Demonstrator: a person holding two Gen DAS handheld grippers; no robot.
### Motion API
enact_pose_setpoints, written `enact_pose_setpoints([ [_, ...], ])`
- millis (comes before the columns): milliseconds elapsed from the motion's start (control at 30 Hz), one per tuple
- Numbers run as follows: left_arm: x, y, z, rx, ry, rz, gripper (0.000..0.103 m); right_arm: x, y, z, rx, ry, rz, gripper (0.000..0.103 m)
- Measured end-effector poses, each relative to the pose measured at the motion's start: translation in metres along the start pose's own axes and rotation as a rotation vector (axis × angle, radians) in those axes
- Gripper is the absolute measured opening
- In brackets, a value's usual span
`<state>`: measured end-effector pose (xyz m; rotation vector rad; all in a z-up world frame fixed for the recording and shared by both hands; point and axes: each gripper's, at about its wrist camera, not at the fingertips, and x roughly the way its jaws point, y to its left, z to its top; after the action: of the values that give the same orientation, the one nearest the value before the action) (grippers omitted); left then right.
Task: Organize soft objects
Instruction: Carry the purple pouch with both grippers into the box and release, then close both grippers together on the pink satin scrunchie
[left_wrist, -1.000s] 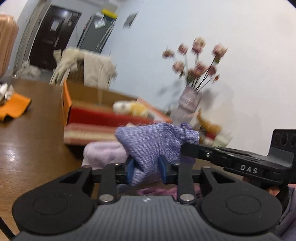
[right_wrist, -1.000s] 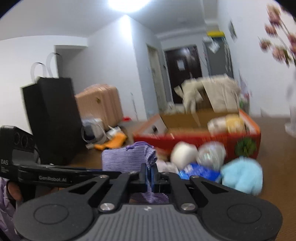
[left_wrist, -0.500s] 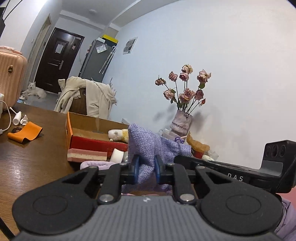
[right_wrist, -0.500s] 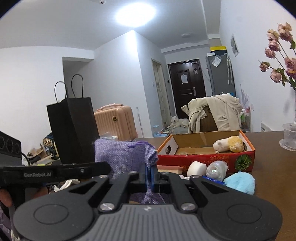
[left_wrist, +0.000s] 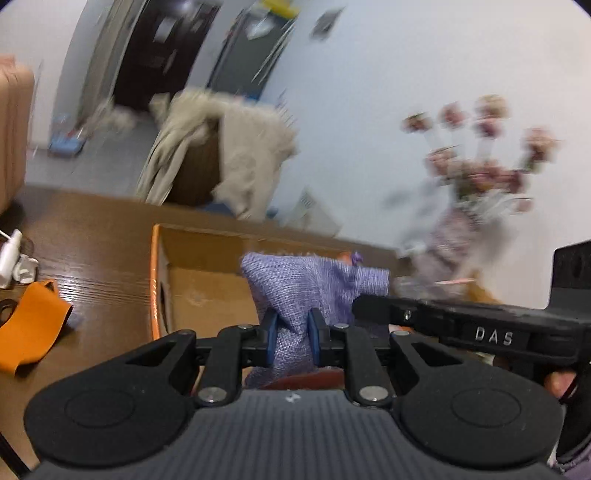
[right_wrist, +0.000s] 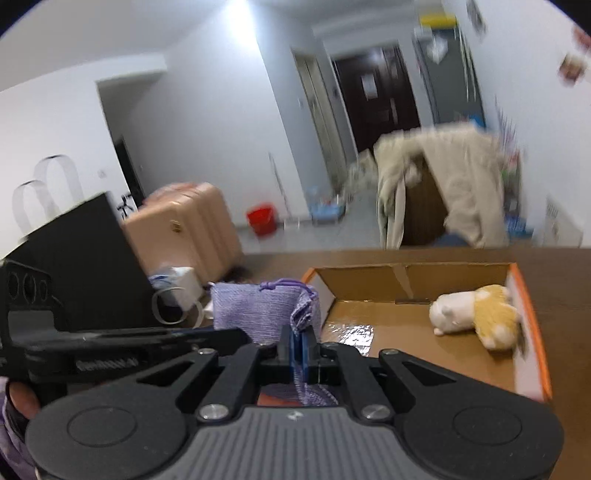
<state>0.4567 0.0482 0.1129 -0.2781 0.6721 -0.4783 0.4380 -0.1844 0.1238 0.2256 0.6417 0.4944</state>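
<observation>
A purple woven drawstring pouch (left_wrist: 310, 288) hangs in the air between both grippers, over the near end of an open cardboard box (left_wrist: 207, 284) with orange edges. My left gripper (left_wrist: 291, 328) is shut on the pouch's body. My right gripper (right_wrist: 300, 341) is shut on the pouch (right_wrist: 255, 310) at its edge, beside the drawstring. The box (right_wrist: 402, 321) lies on a brown wooden table (left_wrist: 92, 240). A white and yellow plush toy (right_wrist: 476, 314) lies inside the box at its right side. Each gripper's black frame shows in the other's view.
An orange cloth (left_wrist: 29, 328) and a white bottle (left_wrist: 9, 264) lie on the table at the left. A vase of pink flowers (left_wrist: 476, 177) stands at the right. A black paper bag (right_wrist: 74, 258), a pink suitcase (right_wrist: 184, 229) and a coat-draped chair (right_wrist: 439, 188) stand around.
Both grippers carried the pouch forward and up, over the open box. The other soft toys in front of the box have dropped out of view.
</observation>
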Motion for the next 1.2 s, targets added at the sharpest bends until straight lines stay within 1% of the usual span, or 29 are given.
enact_pose_setpoints([
  [100,0.064,0.025,0.028,-0.013,0.079,0.068,0.018,0.075,-0.038,0.029,0.075,0.112,-0.011,0.004],
  [167,0.099,0.039,0.041,0.004,0.124,0.144,0.019,0.120,-0.061,0.036,0.118,0.170,-0.016,0.004],
  [200,0.112,0.045,0.044,0.022,0.138,0.164,0.026,0.138,-0.070,0.039,0.139,0.189,-0.026,0.004],
  [233,0.124,0.050,0.047,0.040,0.168,0.201,0.032,0.154,-0.078,0.041,0.153,0.209,-0.035,0.006],
  [267,0.130,0.053,0.048,0.047,0.177,0.238,0.043,0.167,-0.084,0.041,0.164,0.221,-0.035,0.008],
  [300,0.133,0.056,0.048,0.059,0.162,0.255,0.050,0.178,-0.091,0.042,0.191,0.225,-0.046,0.012],
  [333,0.132,0.058,0.047,0.077,0.143,0.245,0.053,0.184,-0.096,0.042,0.208,0.225,-0.066,0.019],
  [367,0.130,0.059,0.047,0.084,0.131,0.234,0.055,0.189,-0.099,0.042,0.207,0.231,-0.085,0.022],
  [433,0.123,0.062,0.046,0.089,0.110,0.220,0.056,0.190,-0.100,0.039,0.192,0.210,-0.116,0.033],
  [500,0.112,0.060,0.044,0.103,0.090,0.223,0.056,0.181,-0.097,0.039,0.175,0.176,-0.122,0.038],
  [533,0.105,0.057,0.043,0.118,0.081,0.231,0.056,0.173,-0.095,0.040,0.177,0.153,-0.123,0.043],
  [600,0.090,0.049,0.042,0.143,0.065,0.235,0.057,0.155,-0.089,0.045,0.172,0.115,-0.129,0.047],
  [633,0.081,0.042,0.042,0.152,0.055,0.233,0.059,0.142,-0.085,0.048,0.164,0.092,-0.131,0.048],
  [767,0.035,0.013,0.036,0.210,-0.008,0.217,0.071,0.082,-0.062,0.056,0.120,0.002,-0.099,0.056],
  [800,0.020,0.005,0.033,0.229,-0.024,0.218,0.071,0.068,-0.057,0.054,0.114,-0.016,-0.094,0.061],
  [833,0.010,-0.003,0.031,0.245,-0.035,0.220,0.072,0.050,-0.050,0.052,0.110,-0.039,-0.086,0.064],
  [867,-0.005,-0.010,0.026,0.261,-0.049,0.219,0.074,0.034,-0.045,0.049,0.105,-0.057,-0.079,0.065],
  [900,-0.018,-0.017,0.021,0.275,-0.064,0.218,0.077,0.015,-0.038,0.045,0.096,-0.073,-0.070,0.067],
  [967,-0.044,-0.030,0.010,0.296,-0.094,0.224,0.080,-0.017,-0.024,0.036,0.074,-0.102,-0.052,0.070],
  [1000,-0.058,-0.036,0.003,0.309,-0.107,0.225,0.080,-0.034,-0.016,0.029,0.061,-0.121,-0.046,0.074],
  [1067,-0.085,-0.046,-0.013,0.335,-0.133,0.227,0.083,-0.065,-0.005,0.014,0.028,-0.154,-0.038,0.076],
  [1100,-0.100,-0.051,-0.023,0.344,-0.154,0.228,0.086,-0.083,0.002,0.004,0.010,-0.171,-0.037,0.077],
  [1200,-0.136,-0.058,-0.052,0.363,-0.210,0.237,0.090,-0.125,0.021,-0.030,-0.040,-0.205,-0.045,0.080],
])
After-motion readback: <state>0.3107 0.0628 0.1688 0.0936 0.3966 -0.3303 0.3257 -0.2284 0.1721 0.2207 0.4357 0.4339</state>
